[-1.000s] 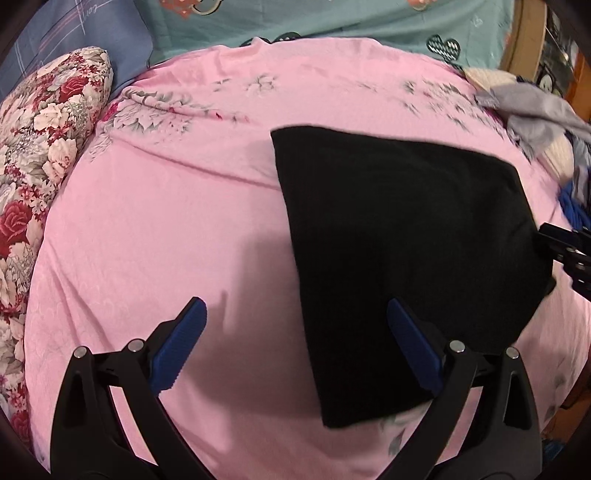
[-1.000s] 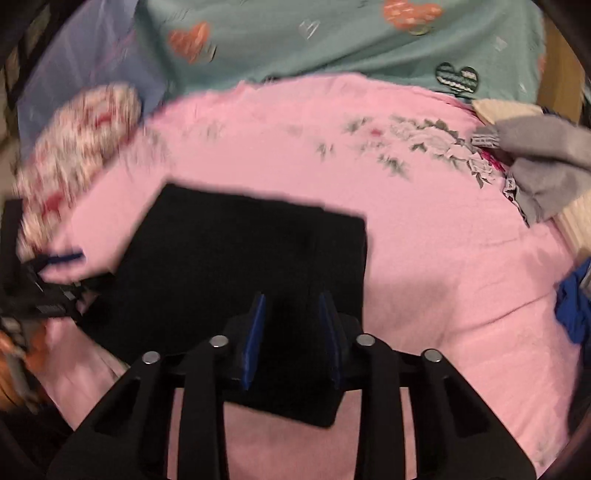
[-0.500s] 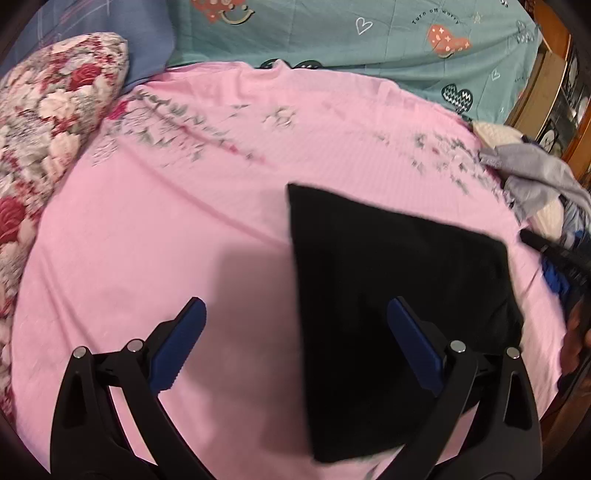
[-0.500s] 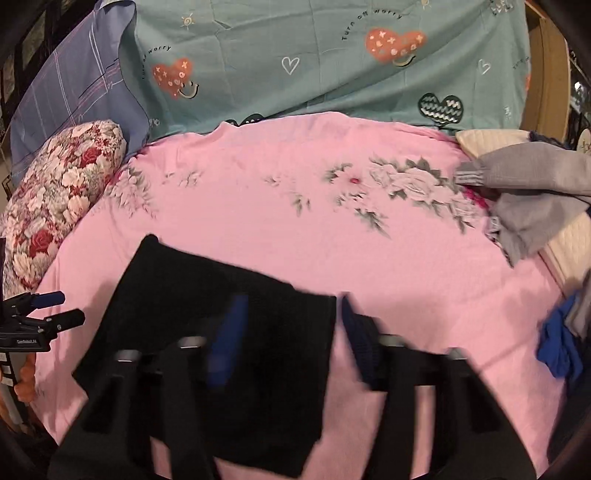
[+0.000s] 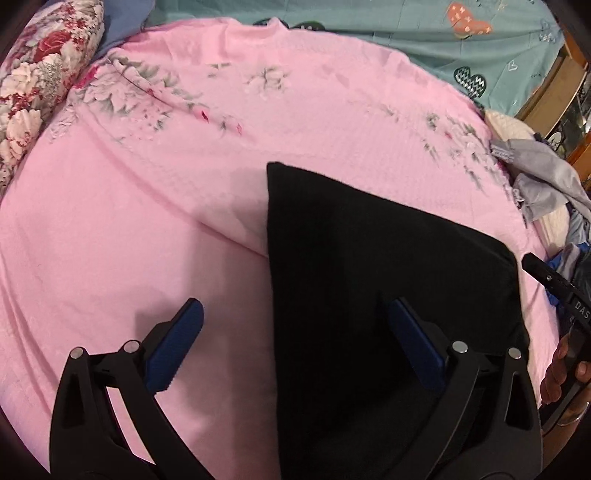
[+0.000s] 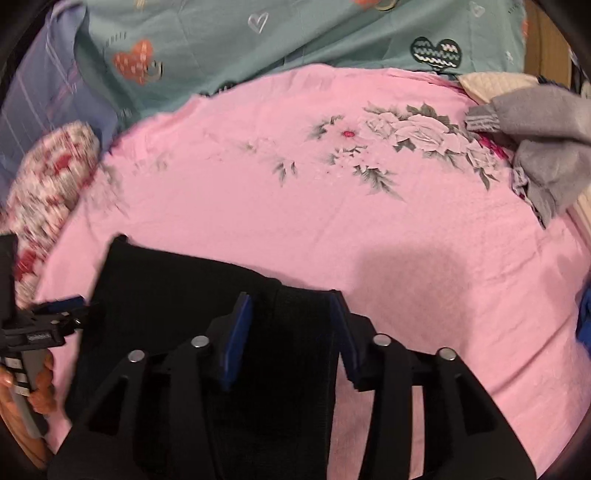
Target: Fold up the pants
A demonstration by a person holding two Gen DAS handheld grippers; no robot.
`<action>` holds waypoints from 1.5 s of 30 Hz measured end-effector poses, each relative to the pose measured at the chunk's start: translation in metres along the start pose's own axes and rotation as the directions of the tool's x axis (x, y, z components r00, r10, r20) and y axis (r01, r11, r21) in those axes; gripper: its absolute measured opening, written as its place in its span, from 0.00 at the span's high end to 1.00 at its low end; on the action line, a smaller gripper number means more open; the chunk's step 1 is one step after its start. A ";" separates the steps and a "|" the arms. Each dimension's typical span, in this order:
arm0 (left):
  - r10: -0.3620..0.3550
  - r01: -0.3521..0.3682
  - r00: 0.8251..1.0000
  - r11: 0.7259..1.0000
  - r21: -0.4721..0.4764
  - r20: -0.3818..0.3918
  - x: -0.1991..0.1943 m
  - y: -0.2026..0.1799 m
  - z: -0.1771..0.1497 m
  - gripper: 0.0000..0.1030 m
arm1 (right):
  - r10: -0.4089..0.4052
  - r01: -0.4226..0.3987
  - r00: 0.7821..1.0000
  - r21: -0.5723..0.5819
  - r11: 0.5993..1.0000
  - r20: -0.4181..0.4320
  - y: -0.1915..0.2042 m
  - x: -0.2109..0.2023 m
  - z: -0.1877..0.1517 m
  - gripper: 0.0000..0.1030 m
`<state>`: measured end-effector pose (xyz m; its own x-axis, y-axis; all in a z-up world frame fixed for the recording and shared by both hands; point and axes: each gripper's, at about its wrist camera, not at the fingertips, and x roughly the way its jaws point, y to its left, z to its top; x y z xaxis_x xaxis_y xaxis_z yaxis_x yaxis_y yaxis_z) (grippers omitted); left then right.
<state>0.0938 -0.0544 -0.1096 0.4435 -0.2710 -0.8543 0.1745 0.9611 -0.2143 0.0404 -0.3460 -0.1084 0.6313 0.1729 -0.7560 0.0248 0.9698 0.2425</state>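
Observation:
The black pants [image 5: 369,280] lie folded into a flat rectangle on the pink floral bedspread [image 5: 184,166]. My left gripper [image 5: 295,321] is open over the pants' left edge, one finger over the bedspread and one over the cloth. In the right wrist view the pants [image 6: 177,295] lie at lower left. My right gripper [image 6: 291,310] is open with its fingers astride the pants' right-hand strip, holding nothing. Each gripper shows at the edge of the other's view, the right one [image 5: 554,284] and the left one [image 6: 55,314].
A floral pillow [image 5: 37,74] lies at the left. A teal heart-print sheet [image 6: 295,33] covers the far side. A pile of grey and cream clothes [image 6: 535,140] and a blue garment [image 6: 583,317] lie at the right edge of the bed.
My right gripper has opened from near shut and let go of the pants. Both grippers have shifted over the folded pants, which lie flat as before.

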 end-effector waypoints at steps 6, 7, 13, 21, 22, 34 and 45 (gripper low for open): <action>-0.066 0.064 0.996 0.997 -0.040 -0.060 -0.011 0.014 -0.020 0.02 | 0.121 -0.120 0.993 0.111 0.987 -0.008 -0.029 -0.030 -0.035 0.22; -0.086 0.083 0.993 0.996 -0.043 -0.076 -0.008 0.014 -0.023 0.02 | 0.137 -0.132 0.990 0.128 0.983 -0.031 -0.032 -0.028 -0.042 0.22; -0.091 0.087 0.987 0.996 -0.037 -0.135 0.010 0.003 -0.033 0.02 | 0.176 -0.161 0.980 0.157 0.974 -0.091 -0.032 -0.013 -0.061 0.22; -0.037 0.036 0.991 0.999 -0.008 -0.132 0.012 -0.007 -0.032 0.02 | 0.178 -0.166 0.978 0.114 0.979 -0.106 -0.014 0.000 -0.058 0.22; -0.037 0.036 0.991 0.999 -0.012 -0.130 0.011 -0.006 -0.032 0.02 | 0.178 -0.166 0.978 0.105 0.981 -0.109 -0.011 0.001 -0.058 0.22; -0.065 0.062 0.987 0.998 -0.020 -0.145 0.008 0.001 -0.032 0.02 | 0.181 -0.174 0.977 0.072 0.982 -0.114 -0.001 0.006 -0.057 0.23; -0.050 0.051 0.979 0.999 0.001 -0.195 0.017 -0.011 -0.019 0.11 | 0.129 -0.129 0.985 0.007 0.992 -0.113 0.007 0.010 -0.058 0.25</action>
<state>0.0824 -0.0682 -0.1311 0.2538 -0.3028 -0.9186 0.1979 0.9459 -0.2571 0.0024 -0.3280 -0.1495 0.5374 0.3148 -0.7824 -0.0516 0.9383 0.3420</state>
